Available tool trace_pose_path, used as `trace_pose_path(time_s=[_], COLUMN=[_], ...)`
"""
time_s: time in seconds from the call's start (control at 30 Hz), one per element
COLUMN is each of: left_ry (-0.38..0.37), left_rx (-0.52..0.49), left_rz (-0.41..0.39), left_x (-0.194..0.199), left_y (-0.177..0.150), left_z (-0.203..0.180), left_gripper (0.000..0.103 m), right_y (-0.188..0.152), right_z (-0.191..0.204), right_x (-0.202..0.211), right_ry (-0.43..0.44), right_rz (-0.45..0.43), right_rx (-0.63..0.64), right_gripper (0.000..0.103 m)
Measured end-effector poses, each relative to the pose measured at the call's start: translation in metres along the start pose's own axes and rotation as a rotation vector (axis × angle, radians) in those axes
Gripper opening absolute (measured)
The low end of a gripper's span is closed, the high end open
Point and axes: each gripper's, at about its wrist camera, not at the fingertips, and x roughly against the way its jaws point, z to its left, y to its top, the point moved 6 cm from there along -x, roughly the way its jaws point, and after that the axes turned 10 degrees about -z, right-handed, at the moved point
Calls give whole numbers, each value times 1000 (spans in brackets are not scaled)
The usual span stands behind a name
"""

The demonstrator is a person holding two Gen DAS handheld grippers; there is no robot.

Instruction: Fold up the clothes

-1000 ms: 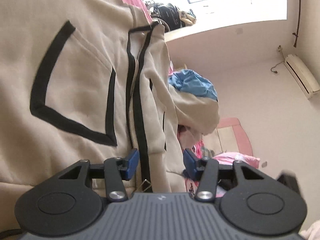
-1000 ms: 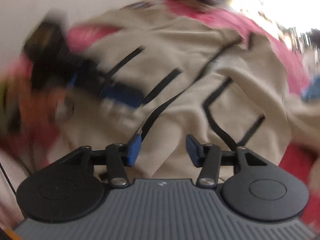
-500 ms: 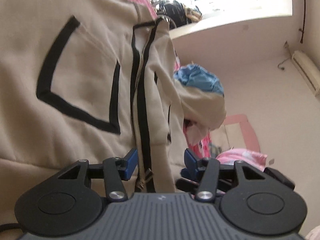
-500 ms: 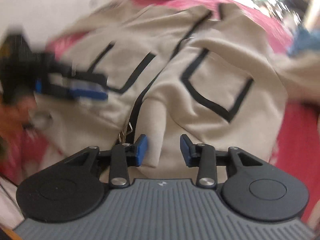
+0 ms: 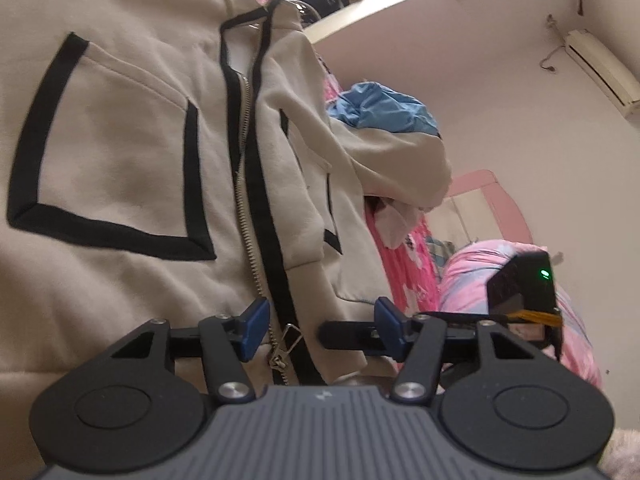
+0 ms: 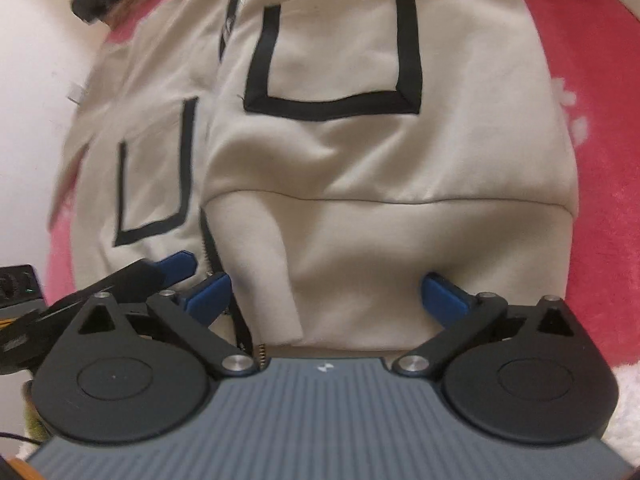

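**Beige jacket spread on the pink bed, both grippers at its hem**

The beige zip jacket (image 6: 360,168), trimmed in black around its pockets, lies front-up on the pink bed cover (image 6: 592,128). Its zipper (image 5: 248,216) runs from 12 o'clock down to 6 in the left wrist view.

The right gripper (image 6: 324,294) hangs over the hem band, its jaws just flung wide, cloth lying between the blue pads without being pinched. The left gripper (image 5: 320,326) straddles the zipper pull at the bottom edge; its jaws have been easing apart too, standing open with the fabric between them untouched.

At 2 o'clock from the jacket, in the left view, a blue garment (image 5: 384,108) sits beyond a sleeve, and an air conditioner (image 5: 600,64) hangs on the wall.
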Motion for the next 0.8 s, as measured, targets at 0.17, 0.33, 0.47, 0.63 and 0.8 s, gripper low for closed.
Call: trace_pose_path(time_s=[0.17,0.33,0.47,0.63,0.8], left_ry=[-49,-91,-118,-115,-35], left_rx=[55,99,148,176,104], left_rz=[17,63,101,113,82], left_x=[2,2,-1,-5,-6], left_y=[3,10,11,16,18], left_z=[11,24,34,35,29], left_gripper=[59,60,60,61,62], right_y=[7,7,10,8,3], right_z=[2,0,3,5,9], right_x=[-13,-16,-20,-21,-23], right_ry=[-66,-111,-146,-157,-172], right_rz=[26,20,20,3,-8], right_rx=[-9,-63,-71,-58,10], right_gripper=[102,102,102,102,102])
